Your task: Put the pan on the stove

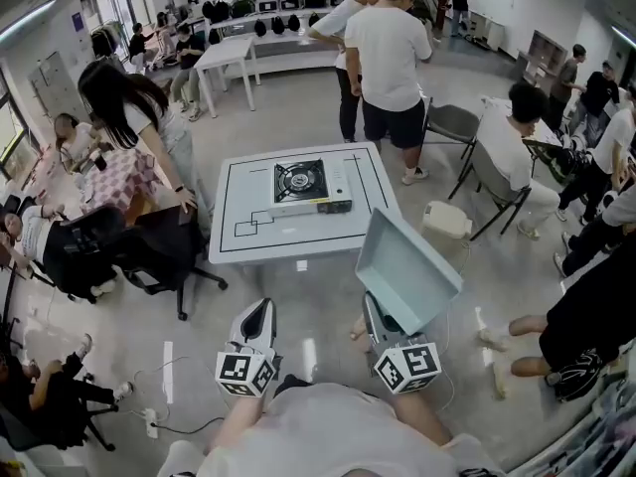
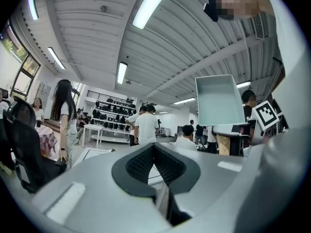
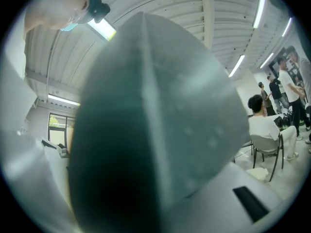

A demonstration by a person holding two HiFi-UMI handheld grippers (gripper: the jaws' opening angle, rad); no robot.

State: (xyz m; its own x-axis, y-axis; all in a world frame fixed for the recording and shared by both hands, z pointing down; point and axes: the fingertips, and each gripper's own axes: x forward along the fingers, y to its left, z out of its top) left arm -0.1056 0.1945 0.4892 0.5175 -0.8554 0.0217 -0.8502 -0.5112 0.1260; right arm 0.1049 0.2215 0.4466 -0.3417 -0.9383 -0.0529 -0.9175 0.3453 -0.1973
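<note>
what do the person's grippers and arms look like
The left gripper and right gripper match: smooth light grey shells tapering to rounded jaws lined with black ribbed pads. Each carries a white cube printed with black square markers. No cables show on them. The person wears a light top that leaves the forearms uncovered.

One pan (image 1: 409, 266). One gas stove (image 1: 308, 187) with a single burner. One white tabletop (image 1: 234, 241). Two grippers, the left gripper (image 1: 256, 318) and the right gripper (image 1: 376, 318), each with one marker cube (image 1: 244, 374). Two black office chairs (image 1: 164, 246). People (image 1: 388, 48) number more than ten.
</note>
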